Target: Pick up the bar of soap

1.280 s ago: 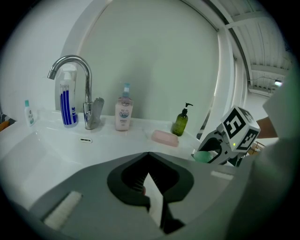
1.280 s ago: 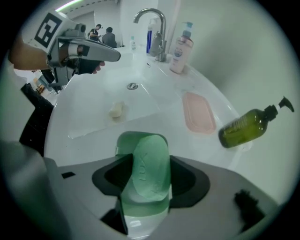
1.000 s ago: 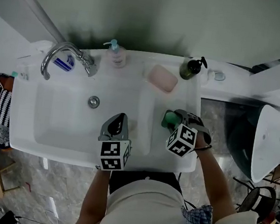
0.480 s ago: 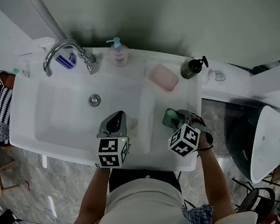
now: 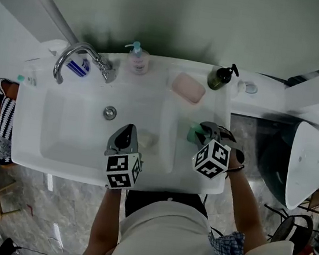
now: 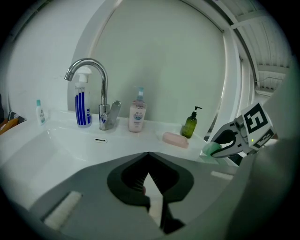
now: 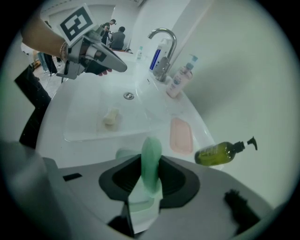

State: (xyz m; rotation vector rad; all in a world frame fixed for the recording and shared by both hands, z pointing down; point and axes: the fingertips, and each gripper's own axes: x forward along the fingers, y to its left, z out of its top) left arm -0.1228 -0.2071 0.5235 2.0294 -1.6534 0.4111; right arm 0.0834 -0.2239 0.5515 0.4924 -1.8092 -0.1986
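1. The green bar of soap (image 7: 151, 150) is standing on its edge between the jaws of the right gripper (image 5: 201, 133), over the right side of the counter (image 5: 223, 112). It is near the front edge.
2. The jaws of this gripper have just been closing, and now they are pinching the soap by its two flat faces.
3. A pale green dish (image 7: 123, 153), as it seems, is lying just below the soap. I cannot tell whether the soap is touching it.
4. To my judgement the grasp is done and the lift is the step in hand.
5. The next move is calling for a straight rise with a steady grip. A wet bar is probably slippery and could slide out of the pads.
6. The left gripper (image 5: 125, 139) is hovering over the near part of the basin (image 5: 59, 140), well apart from the soap. Its jaws are pressed together and are holding nothing.
7. Farther on the counter a pink soap (image 5: 188, 88) is lying, and a dark green pump bottle (image 5: 219, 78) is standing to its right.
8. The tap (image 5: 81, 61) is standing at the far left, and a small yellowish lump (image 7: 111, 117) is lying in the basin.
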